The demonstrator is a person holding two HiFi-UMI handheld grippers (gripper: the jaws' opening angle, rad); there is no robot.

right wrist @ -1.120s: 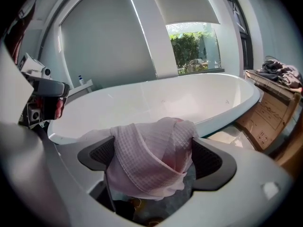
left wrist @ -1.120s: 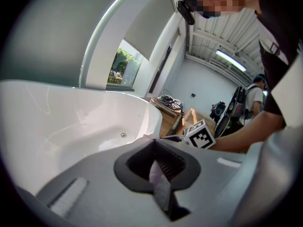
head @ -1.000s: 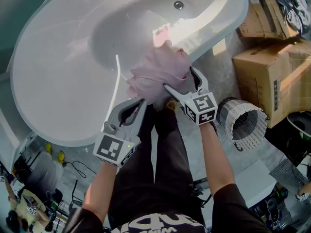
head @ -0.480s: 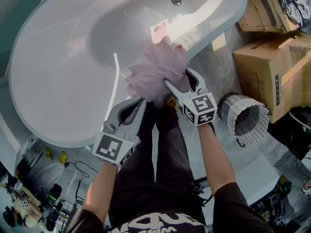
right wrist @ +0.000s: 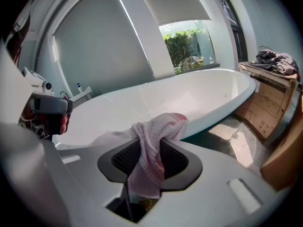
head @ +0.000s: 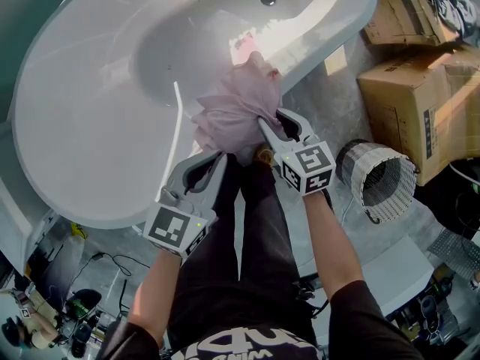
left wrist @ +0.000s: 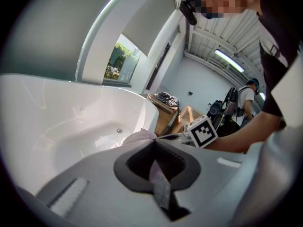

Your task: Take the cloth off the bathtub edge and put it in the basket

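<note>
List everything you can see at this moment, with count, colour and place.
bathtub: one, white, upper left of the head view.
cloth: one, pink, draped over the bathtub's near edge.
basket: one, white, on its side on the floor at right.
cardboard boxes: two, brown, beyond the basket.
left gripper: one, grey, shut on the cloth.
right gripper: one, grey, jaws have just been closing and now pinch the cloth.
arms: two, bare forearms, behind the grippers.
legs: black trousers, between the arms.
</note>
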